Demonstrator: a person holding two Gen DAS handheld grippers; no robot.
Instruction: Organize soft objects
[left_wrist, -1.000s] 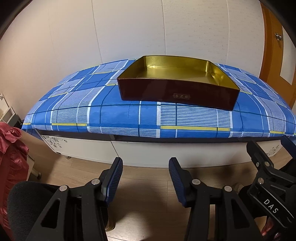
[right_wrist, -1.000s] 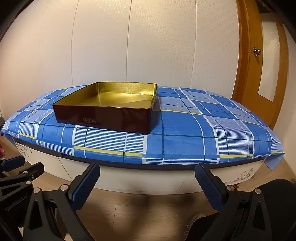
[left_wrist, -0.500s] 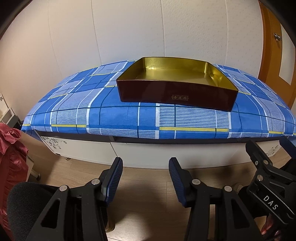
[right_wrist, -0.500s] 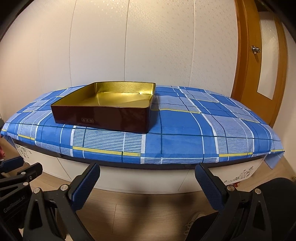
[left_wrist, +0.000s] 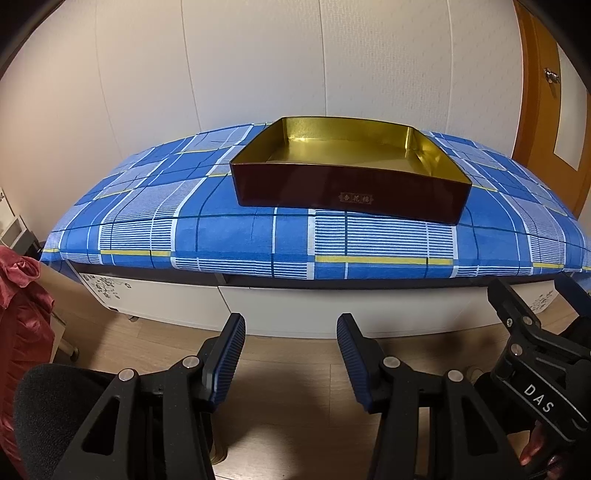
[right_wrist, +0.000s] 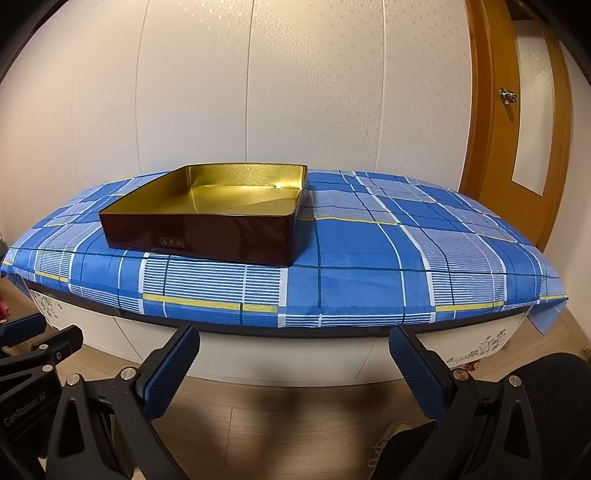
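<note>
Nothing moved; both grippers (left_wrist: 290, 325) (right_wrist: 294, 338) empty

Box (left_wrist: 347, 188) sits on the cloth-covered table (left_wrist: 221, 240).

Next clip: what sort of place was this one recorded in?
Most likely a room in a home. A low white cabinet covered with a blue plaid cloth stands against a panelled wall, beside a wooden door, on wood flooring. An empty gold-lined box sits on the cloth.

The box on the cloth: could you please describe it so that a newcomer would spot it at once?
Start at the low white cabinet against the wall, draped with a blue checked cloth. On that cloth sits a shallow square box, open-topped. It is dark red outside, shiny gold inside, with a small gold label on its front.
</note>
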